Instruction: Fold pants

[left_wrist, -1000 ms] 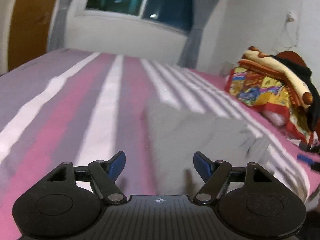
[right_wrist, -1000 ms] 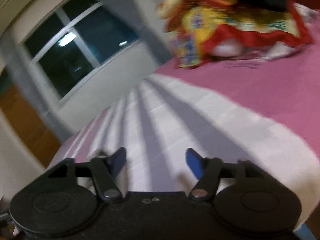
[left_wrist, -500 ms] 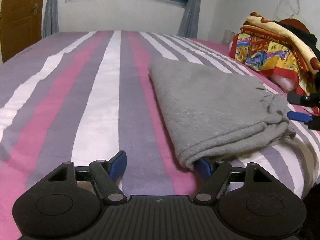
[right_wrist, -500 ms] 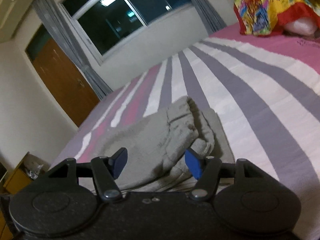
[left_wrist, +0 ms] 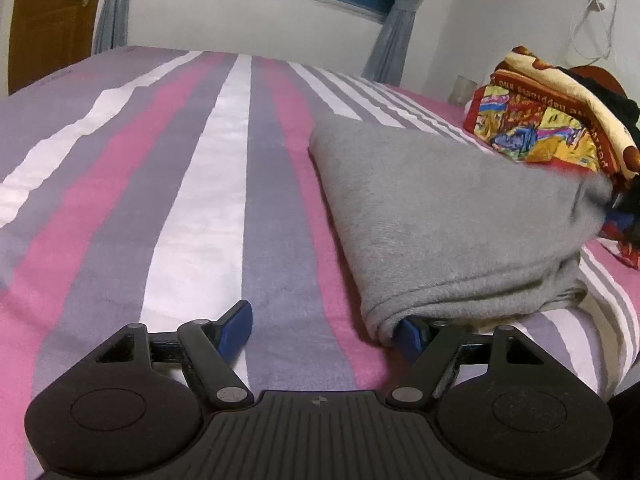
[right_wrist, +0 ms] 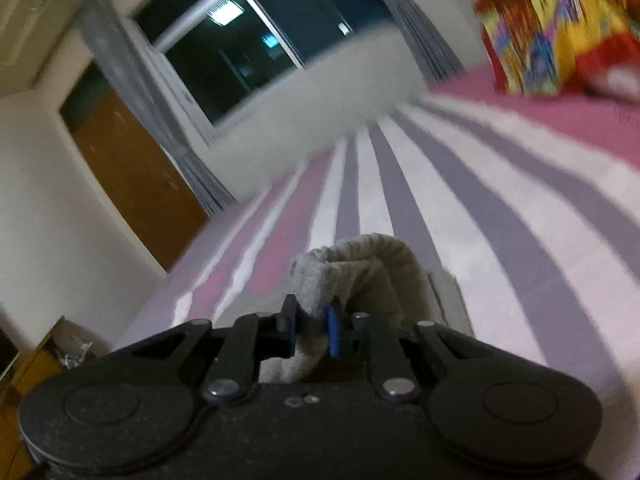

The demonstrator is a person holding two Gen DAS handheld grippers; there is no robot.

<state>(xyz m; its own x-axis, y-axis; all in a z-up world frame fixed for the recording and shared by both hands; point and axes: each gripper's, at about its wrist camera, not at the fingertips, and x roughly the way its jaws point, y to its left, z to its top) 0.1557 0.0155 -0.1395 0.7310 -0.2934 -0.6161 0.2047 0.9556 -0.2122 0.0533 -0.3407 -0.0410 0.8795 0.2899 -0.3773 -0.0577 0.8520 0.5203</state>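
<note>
The left gripper point(left_wrist: 326, 330) is spread wide and low on the striped bed point(left_wrist: 200, 200), one finger under the corner of the grey pants point(left_wrist: 440, 216), probably to lift it. The right gripper point(right_wrist: 312, 326) pinches a bunched edge, ready for folding.

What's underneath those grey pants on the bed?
The grey pants lie on the striped bedsheet. One blue finger of the open left gripper is tucked under their near corner. Anything deeper under the fabric is covered.
</note>
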